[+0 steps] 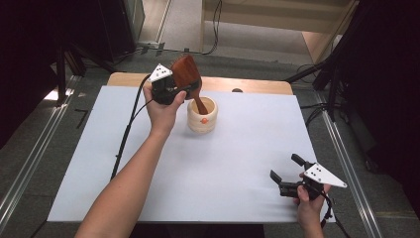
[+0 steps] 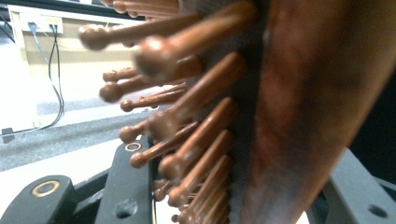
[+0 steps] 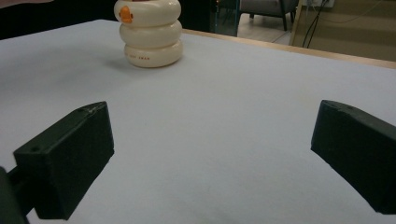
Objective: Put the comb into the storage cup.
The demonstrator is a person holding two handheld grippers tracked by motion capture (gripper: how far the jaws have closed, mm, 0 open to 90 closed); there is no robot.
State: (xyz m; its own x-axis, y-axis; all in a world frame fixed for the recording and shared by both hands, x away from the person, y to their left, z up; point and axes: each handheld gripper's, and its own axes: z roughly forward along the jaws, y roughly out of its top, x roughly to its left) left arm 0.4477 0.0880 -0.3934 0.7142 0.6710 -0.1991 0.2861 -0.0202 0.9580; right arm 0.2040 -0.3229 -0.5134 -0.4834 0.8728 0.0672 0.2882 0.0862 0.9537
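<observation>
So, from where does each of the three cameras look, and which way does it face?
High view: above the person's side, facing forward and down on the table; both forearms, left claw, right claw.
Left gripper view: on the left claw, facing the hairbrush it clamps.
Right gripper view: low, facing across the table; its open jaws.
Shared: the cream holder, high and right views.

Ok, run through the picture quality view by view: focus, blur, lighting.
High view: evenly lit white table, dark surroundings, hairbrush and cream holder fairly sharp. Left gripper view: the hairbrush sits so close that its bristles and back are soft and blurred. Right gripper view: holder and table clear, soft shadow beside it, the near claw slightly soft.
</observation>
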